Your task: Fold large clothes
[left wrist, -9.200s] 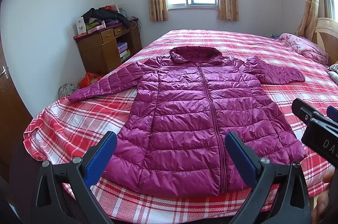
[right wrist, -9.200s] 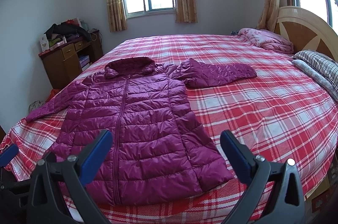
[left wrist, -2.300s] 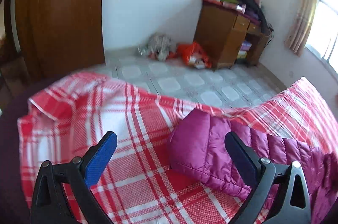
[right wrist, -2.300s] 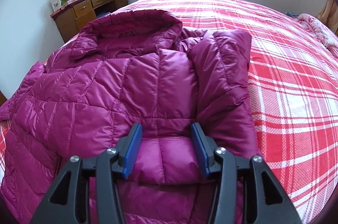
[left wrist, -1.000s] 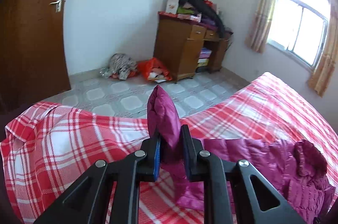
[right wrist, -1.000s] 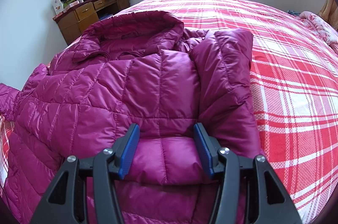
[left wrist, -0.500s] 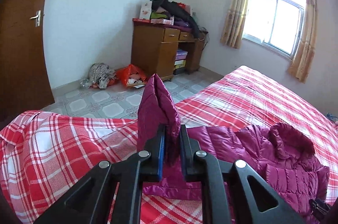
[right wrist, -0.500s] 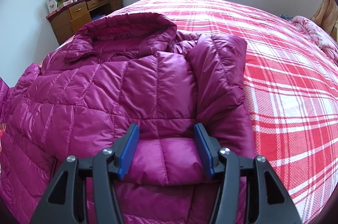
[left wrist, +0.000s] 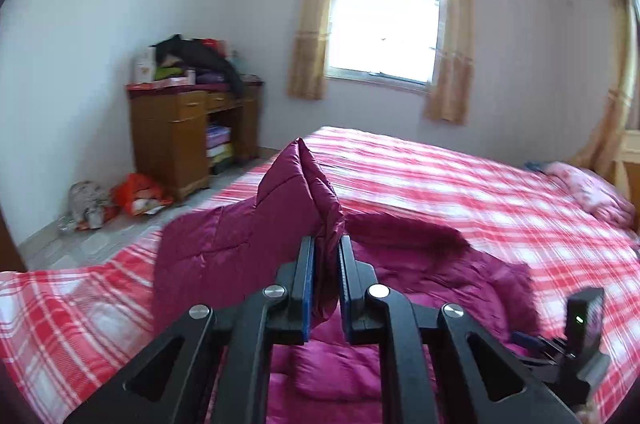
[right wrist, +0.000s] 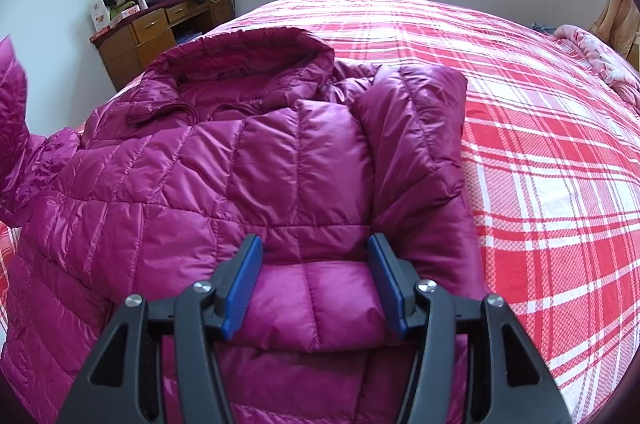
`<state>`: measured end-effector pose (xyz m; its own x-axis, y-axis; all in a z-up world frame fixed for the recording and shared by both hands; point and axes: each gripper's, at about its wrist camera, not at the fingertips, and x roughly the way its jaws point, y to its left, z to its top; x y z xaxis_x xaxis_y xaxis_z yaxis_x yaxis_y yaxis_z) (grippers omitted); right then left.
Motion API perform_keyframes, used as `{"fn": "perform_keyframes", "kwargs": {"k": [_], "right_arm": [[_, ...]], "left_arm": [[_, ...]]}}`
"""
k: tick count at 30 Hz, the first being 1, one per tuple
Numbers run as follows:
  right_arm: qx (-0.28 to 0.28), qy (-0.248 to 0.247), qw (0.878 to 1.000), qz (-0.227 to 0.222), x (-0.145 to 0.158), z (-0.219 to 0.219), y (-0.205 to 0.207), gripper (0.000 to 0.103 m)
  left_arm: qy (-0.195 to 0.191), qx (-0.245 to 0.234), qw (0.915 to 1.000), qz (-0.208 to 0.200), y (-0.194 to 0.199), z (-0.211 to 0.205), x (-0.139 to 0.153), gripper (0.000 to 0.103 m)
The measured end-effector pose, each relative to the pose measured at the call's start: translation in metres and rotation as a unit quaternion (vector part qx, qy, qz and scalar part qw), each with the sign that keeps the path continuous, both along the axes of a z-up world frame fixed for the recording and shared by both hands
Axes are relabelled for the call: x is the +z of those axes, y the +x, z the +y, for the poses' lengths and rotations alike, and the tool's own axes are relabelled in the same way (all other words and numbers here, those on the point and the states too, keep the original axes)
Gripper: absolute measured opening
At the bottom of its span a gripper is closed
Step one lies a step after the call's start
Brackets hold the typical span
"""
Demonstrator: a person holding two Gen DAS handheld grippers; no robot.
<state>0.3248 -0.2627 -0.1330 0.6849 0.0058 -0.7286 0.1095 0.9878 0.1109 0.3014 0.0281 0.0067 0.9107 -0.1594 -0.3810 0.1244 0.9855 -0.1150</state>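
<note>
A magenta quilted hooded jacket [right wrist: 208, 184] lies on the red plaid bed [right wrist: 540, 160]. Its right sleeve [right wrist: 416, 144] is folded in over the front. My left gripper [left wrist: 325, 264] is shut on the cuff of the left sleeve [left wrist: 296, 192] and holds it lifted above the jacket's body [left wrist: 420, 272]. That raised cuff shows at the far left of the right wrist view [right wrist: 12, 96]. My right gripper [right wrist: 316, 276] is partly closed, its blue pads [right wrist: 244, 280] on either side of the folded sleeve's cuff end, resting on the jacket front.
A wooden dresser [left wrist: 188, 140] piled with clothes stands by the left wall, with bags [left wrist: 136, 196] on the tiled floor beside it. A window with curtains [left wrist: 384, 36] is behind the bed. A pink blanket [left wrist: 588, 192] lies at the bed's far right.
My left gripper has carried the sleeve cuff up and rightward, over the jacket toward its hood. My right gripper has stayed where it was on the folded sleeve.
</note>
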Motion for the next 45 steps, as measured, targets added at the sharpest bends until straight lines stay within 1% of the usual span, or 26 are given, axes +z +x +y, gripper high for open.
{"fn": "perform_keyframes", "kwargs": {"k": [3,7,12,14,16,18,19,20,22,23,24,25,27,28,29,31,33,34,36,37,38,39,40,41,43,45], "right_arm": [[0.0,0.003,1.0,-0.001,0.0,-0.001,0.0,0.058],[0.0,0.007,1.0,-0.001,0.0,-0.002,0.0,0.058],[0.002,0.008,1.0,-0.001,-0.001,-0.002,-0.001,0.059],[0.004,0.01,1.0,-0.002,-0.001,-0.002,-0.001,0.061],[0.005,0.012,1.0,-0.001,-0.001,-0.002,0.0,0.061],[0.007,0.016,1.0,-0.001,-0.001,-0.002,0.0,0.063],[0.009,0.018,1.0,0.0,-0.001,-0.002,0.001,0.065],[0.013,0.02,1.0,0.002,-0.001,-0.002,0.002,0.068],[0.013,0.015,1.0,0.01,0.002,0.0,0.003,0.069],[0.013,0.018,1.0,0.011,0.005,0.001,0.003,0.069],[0.012,0.034,0.999,0.008,0.01,0.0,0.001,0.069],[0.012,0.064,0.998,-0.004,0.016,-0.001,-0.003,0.07],[0.011,0.14,0.989,-0.036,0.029,-0.002,-0.016,0.071],[0.018,0.177,0.983,-0.045,0.033,0.002,-0.02,0.075],[0.031,0.199,0.978,-0.046,0.035,0.009,-0.02,0.081],[0.053,0.211,0.976,-0.032,0.035,0.029,-0.012,0.084],[0.071,0.209,0.975,-0.021,0.03,0.051,-0.003,0.084],[0.083,0.207,0.975,-0.012,0.026,0.063,0.002,0.083],[0.105,0.189,0.976,0.014,0.019,0.086,0.013,0.06],[0.117,0.172,0.978,0.023,0.018,0.097,0.017,0.037],[0.123,0.158,0.979,0.024,0.02,0.103,0.019,0.025],[0.128,0.148,0.98,0.02,0.023,0.106,0.02,0.022],[0.129,0.143,0.981,0.008,0.031,0.107,0.018,0.018],[0.129,0.142,0.981,-0.005,0.035,0.105,0.015,0.016],[0.127,0.142,0.981,-0.038,0.055,0.097,0.007,0.016],[0.125,0.15,0.979,-0.055,0.069,0.084,0.0,0.016]], "left_arm": [[0.008,-0.039,0.9989,0.025,0.0,-0.034,-0.018,0.01],[0.012,-0.073,0.9944,0.076,0.005,-0.064,-0.052,0.01],[0.021,-0.083,0.9867,0.138,0.01,-0.082,-0.085,0.011],[0.021,-0.086,0.9832,0.16,0.009,-0.083,-0.091,0.011],[0.025,-0.1,0.9803,0.169,0.003,-0.08,-0.087,0.012],[0.03,-0.108,0.9773,0.18,-0.009,-0.078,-0.085,0.021],[0.032,-0.109,0.9752,0.19,-0.015,-0.074,-0.085,0.037],[0.034,-0.106,0.9735,0.2,-0.022,-0.068,-0.084,0.062],[0.04,-0.083,0.9757,0.199,-0.034,-0.057,-0.086,0.085],[0.04,-0.068,0.979,0.188,-0.042,-0.048,-0.086,0.086],[0.04,-0.064,0.9801,0.184,-0.05,-0.042,-0.088,0.086],[0.04,-0.064,0.9799,0.185,-0.056,-0.037,-0.09,0.086],[0.037,-0.05,0.9816,0.181,-0.064,-0.021,-0.09,0.086],[0.03,-0.034,0.9838,0.174,-0.068,-0.012,-0.088,0.086],[0.019,-0.019,0.9853,0.168,-0.071,-0.002,-0.086,0.086],[-0.01,0.008,0.9868,0.161,-0.073,0.02,-0.078,0.086],[-0.027,0.034,0.9879,0.149,-0.072,0.035,-0.069,0.086],[-0.029,0.047,0.9882,0.143,-0.072,0.042,-0.064,0.086],[-0.025,0.069,0.9892,0.127,-0.073,0.055,-0.054,0.086],[-0.02,0.08,0.9894,0.119,-0.072,0.062,-0.048,0.086],[-0.013,0.092,0.9894,0.112,-0.071,0.069,-0.041,0.086],[-0.01,0.102,0.9891,0.106,-0.065,0.078,-0.036,0.086],[-0.009,0.116,0.9884,0.098,-0.061,0.087,-0.033,0.086],[-0.015,0.129,0.9874,0.091,-0.059,0.096,-0.028,0.086],[-0.03,0.145,0.9848,0.09,-0.047,0.106,-0.025,0.086],[-0.042,0.162,0.9815,0.093,-0.04,0.114,-0.023,0.086]]}}
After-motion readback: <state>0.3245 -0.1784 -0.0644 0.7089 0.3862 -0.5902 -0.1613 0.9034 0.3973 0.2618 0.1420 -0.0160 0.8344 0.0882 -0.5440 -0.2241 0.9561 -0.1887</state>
